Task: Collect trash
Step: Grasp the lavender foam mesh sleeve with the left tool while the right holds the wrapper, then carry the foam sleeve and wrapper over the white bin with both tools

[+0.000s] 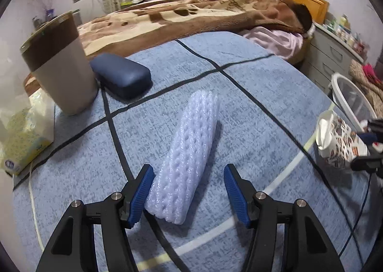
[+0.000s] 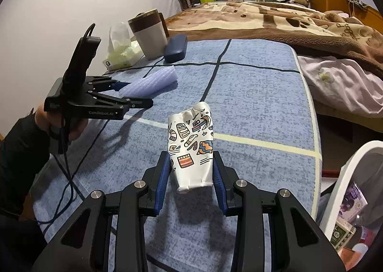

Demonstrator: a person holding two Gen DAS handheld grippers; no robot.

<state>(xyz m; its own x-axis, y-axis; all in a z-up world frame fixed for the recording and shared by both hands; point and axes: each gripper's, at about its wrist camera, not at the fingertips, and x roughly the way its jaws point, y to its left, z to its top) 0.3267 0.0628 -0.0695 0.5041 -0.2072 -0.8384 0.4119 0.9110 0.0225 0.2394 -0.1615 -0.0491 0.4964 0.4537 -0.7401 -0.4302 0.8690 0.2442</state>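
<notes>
A white foam net sleeve lies on the blue checked table cover; its near end sits between the fingers of my left gripper, which is open, the left pad close beside the foam and the right pad well apart from it. From the right wrist view, the foam sleeve and the left gripper are at the left. My right gripper is shut on a crushed paper cup with colourful drawings, held above the cover. That cup shows at the right edge of the left wrist view.
A beige and brown tumbler, a dark blue glasses case and a tissue pack stand at the far left. A white bin holding packaging sits beyond the table's right edge. A bed with a brown blanket lies behind.
</notes>
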